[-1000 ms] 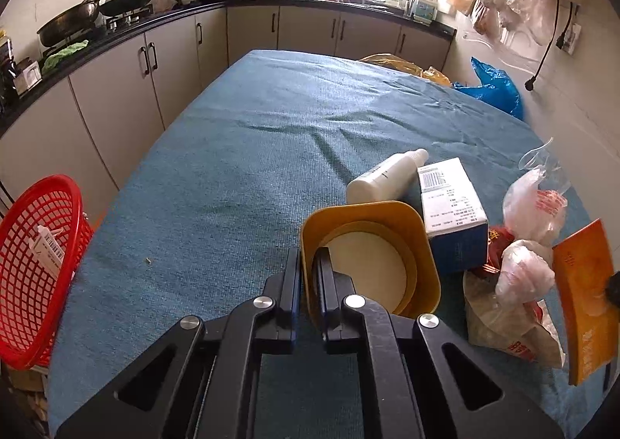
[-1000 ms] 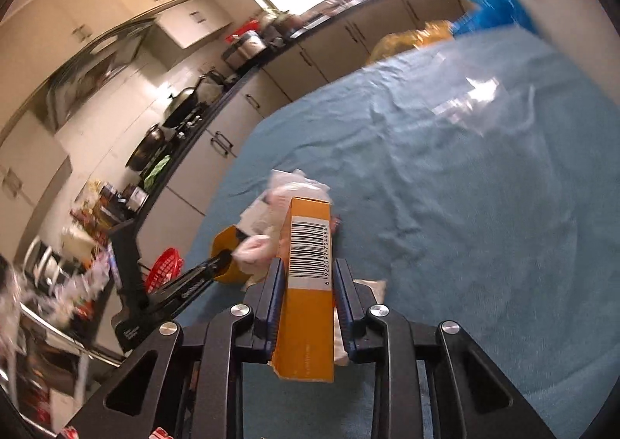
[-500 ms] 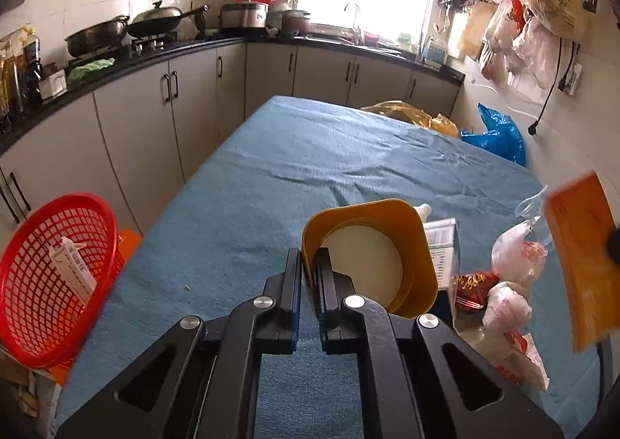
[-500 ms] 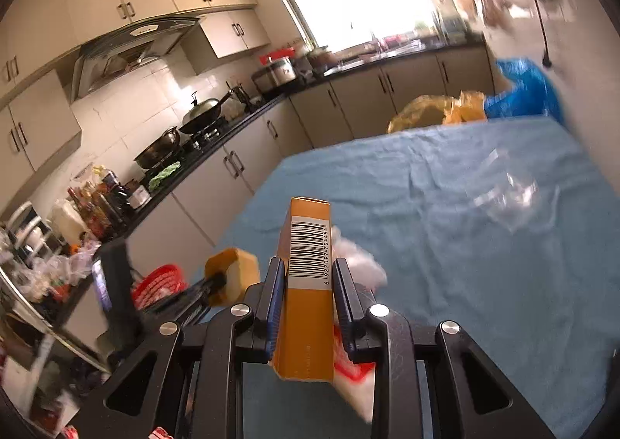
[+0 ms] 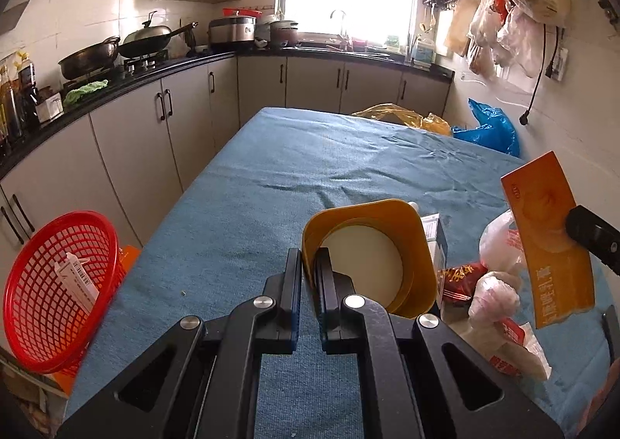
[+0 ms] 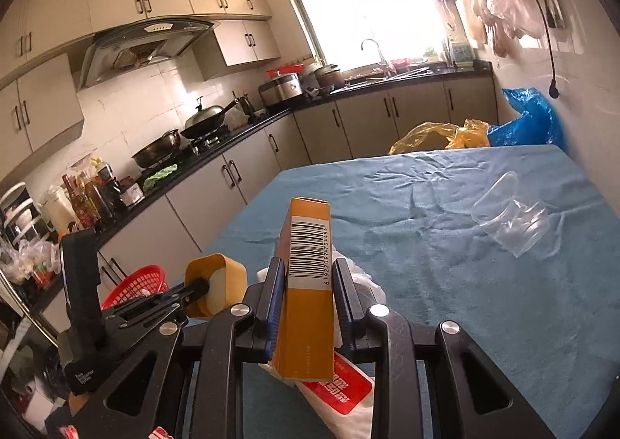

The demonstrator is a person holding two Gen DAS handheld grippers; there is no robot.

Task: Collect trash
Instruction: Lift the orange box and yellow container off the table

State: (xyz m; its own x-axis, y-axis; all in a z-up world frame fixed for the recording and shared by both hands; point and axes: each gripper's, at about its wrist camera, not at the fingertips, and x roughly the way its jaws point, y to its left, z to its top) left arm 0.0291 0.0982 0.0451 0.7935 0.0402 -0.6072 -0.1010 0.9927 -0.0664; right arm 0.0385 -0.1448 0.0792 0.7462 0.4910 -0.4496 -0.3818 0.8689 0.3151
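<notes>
1. Holding an orange carton [image 6: 308,284] upright, my right gripper [image 6: 308,284] has its jaws pressed on the two flat sides, barcode facing the camera, lifted above the blue-covered table [image 6: 445,245].
2. My left gripper [image 5: 308,272] is nearly closed, pinching the thin wall of a yellow paper bowl [image 5: 368,253] tipped on its side so its pale inside faces me, also off the table.
3. On the table below and right of the bowl lies a heap of trash: crumpled white bags [image 5: 494,293], a red wrapper [image 5: 459,278] and a blue-and-white box [image 5: 436,241].
4. A crushed clear plastic cup [image 6: 511,220] lies apart, further along the table.
5. Beside the table's left edge stands a red mesh basket [image 5: 58,284] with a white tube inside.
</notes>
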